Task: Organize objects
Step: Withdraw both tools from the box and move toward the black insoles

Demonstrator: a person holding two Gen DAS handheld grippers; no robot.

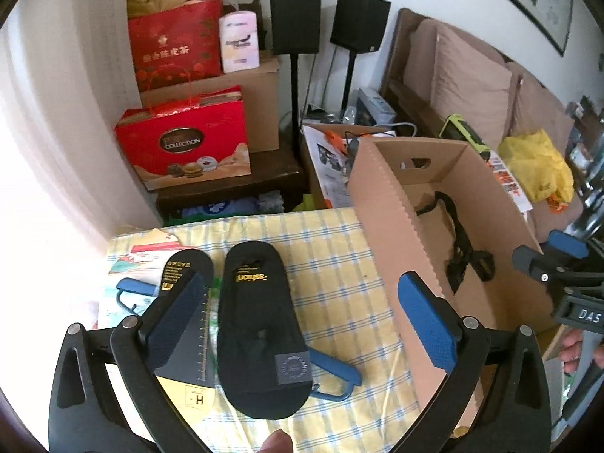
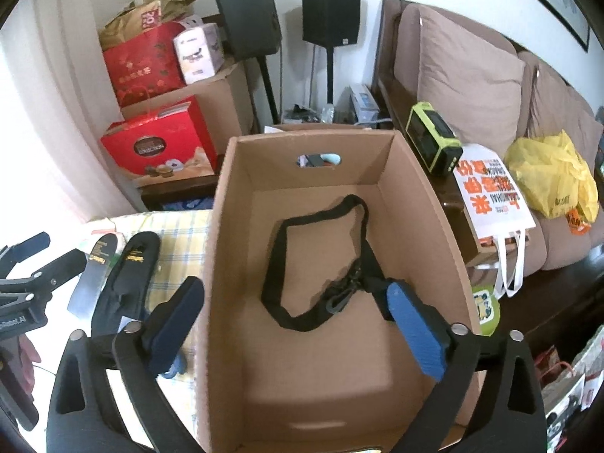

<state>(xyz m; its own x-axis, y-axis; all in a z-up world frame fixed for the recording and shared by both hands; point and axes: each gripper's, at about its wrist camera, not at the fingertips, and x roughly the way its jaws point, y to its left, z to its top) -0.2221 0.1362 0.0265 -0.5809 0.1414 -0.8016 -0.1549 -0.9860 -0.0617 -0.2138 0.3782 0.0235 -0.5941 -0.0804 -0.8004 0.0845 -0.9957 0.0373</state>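
A: Left wrist view, left to right: my left gripper (image 1: pixel 305 317) has its fingers spread wide with nothing held. Between them lies a pair of black slippers (image 1: pixel 260 324) on a blue hanger (image 1: pixel 332 368), flat on the yellow checked cloth (image 1: pixel 339 264). Past my right finger stands the open cardboard box (image 1: pixel 389 226). What does your side add?

B: Right wrist view, left to right: the slippers (image 2: pixel 124 287) appear only at the left edge, beside the other gripper. My right gripper (image 2: pixel 298 324) is spread just as wide and empty, its left finger outside the box (image 2: pixel 222 264) wall, its right finger over the interior. The whole box floor shows here, with a black strap (image 2: pixel 302 264) lying loose on it; the left view shows only part of that strap.

A: Surface and room?

B: The cloth covers the table under the slippers. Behind stand red gift boxes (image 2: pixel 158 143), two black speakers (image 2: pixel 328 13) on stands, and a brown sofa (image 2: pixel 472 75) bearing a yellow plastic bag (image 2: pixel 547 173).
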